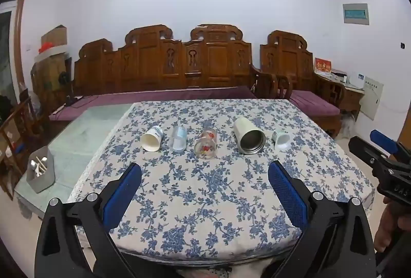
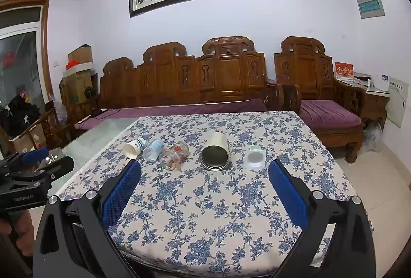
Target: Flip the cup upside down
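Five cups are lying on their sides in a row on the floral tablecloth, well ahead of both grippers, mouths turned toward the cameras.

The largest, a cream tumbler with a steel interior, is lying ahead and slightly right of the left gripper; it is probably the heaviest and stiffest, its smooth wall likely slippery, so a grip across the mid-body seems safest.

Next, the clear glass with red flowers is resting almost dead ahead of the left gripper. It looks fragile and slick, calling for a gentle squeeze across its sides.

The white paper cup, far left, is likely light and crushable; the clear plastic cup beside it looks equally light and flexible.

The smallest, a pale green cup, is lying ahead of the right gripper, between its fingers in that view.

Both grippers are hovering over the near table edge with jaws spread wide, holding nothing.
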